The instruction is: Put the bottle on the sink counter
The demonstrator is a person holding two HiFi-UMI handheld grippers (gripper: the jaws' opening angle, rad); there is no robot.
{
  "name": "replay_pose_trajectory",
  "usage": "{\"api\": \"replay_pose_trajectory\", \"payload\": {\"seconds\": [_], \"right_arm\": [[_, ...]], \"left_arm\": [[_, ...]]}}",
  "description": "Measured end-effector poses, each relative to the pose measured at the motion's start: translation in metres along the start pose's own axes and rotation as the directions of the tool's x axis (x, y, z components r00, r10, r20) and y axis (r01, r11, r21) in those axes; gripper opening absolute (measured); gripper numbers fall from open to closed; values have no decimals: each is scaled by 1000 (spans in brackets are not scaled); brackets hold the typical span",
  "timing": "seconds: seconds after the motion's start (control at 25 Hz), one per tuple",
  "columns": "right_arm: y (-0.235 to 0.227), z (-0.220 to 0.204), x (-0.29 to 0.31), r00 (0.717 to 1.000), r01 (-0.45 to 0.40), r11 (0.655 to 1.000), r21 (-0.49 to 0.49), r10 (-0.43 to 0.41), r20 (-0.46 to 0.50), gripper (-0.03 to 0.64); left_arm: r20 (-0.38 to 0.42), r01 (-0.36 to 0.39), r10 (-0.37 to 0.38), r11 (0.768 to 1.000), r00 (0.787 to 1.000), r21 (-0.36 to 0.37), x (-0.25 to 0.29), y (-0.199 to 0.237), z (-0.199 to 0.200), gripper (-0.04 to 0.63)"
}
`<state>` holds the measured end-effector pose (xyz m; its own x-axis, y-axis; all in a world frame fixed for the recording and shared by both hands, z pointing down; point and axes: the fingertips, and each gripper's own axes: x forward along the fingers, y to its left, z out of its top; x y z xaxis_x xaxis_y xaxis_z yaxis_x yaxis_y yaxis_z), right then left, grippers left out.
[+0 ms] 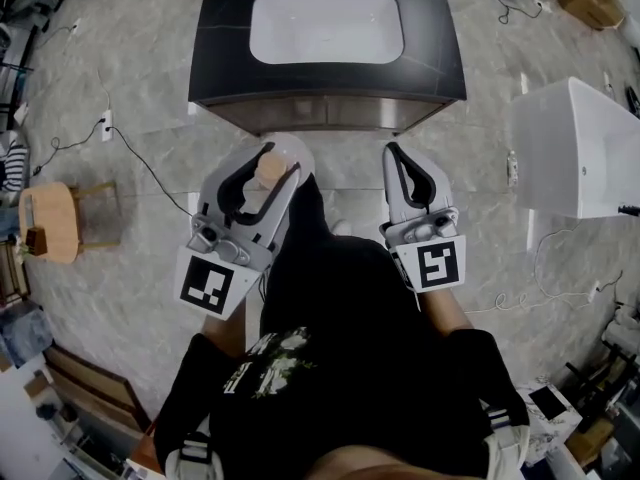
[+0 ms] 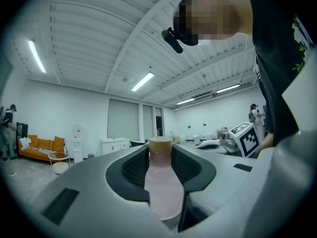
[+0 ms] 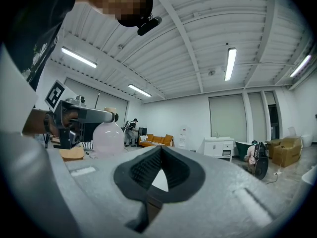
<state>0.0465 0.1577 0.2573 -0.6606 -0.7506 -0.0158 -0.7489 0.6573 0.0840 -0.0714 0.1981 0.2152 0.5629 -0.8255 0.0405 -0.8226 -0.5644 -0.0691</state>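
Note:
A pale pink bottle (image 2: 163, 187) with a tan cap (image 1: 268, 165) stands upright between the jaws of my left gripper (image 1: 273, 160), which is shut on it. In the right gripper view the bottle (image 3: 108, 139) shows as a round bulb hanging under the left gripper. The sink counter (image 1: 220, 63), dark-topped with a white basin (image 1: 326, 25), lies ahead at the top of the head view, and both grippers are short of its front edge. My right gripper (image 1: 393, 153) points at the counter, its jaws meeting at the tips (image 3: 159, 150) with nothing between them.
A white box-shaped unit (image 1: 575, 148) stands on the floor at the right. A small wooden stool (image 1: 50, 223) sits at the left, with cables (image 1: 140, 158) trailing over the grey floor. Boxes and clutter line the edges of the room.

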Motion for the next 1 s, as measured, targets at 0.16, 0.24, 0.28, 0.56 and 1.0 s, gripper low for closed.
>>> {"api": "replay_pose_trajectory", "payload": {"seconds": [0.16,0.24,0.28,0.56,1.0], "right_arm": [[-14,8,44,1000,-6,1000,-12,6,20,-5],[-23,8,64,1000,3,1000,-10,-3,14,-5],[-28,9,73,1000,13,1000,-8,-13,15,-5],[-55,17,137,995,97,994,-49,-97,-5,-5],[-93,4,208,960,280,958,-59,-281,-6,-5]], "left_arm": [[-11,19,-19,1000,1000,12,30,34,7,146],[-11,37,-37,999,999,10,47,50,8,146],[-14,48,-48,999,999,6,55,59,7,146],[5,165,-165,986,986,9,108,114,13,146],[-28,358,-357,934,934,14,182,178,-16,146]]}}
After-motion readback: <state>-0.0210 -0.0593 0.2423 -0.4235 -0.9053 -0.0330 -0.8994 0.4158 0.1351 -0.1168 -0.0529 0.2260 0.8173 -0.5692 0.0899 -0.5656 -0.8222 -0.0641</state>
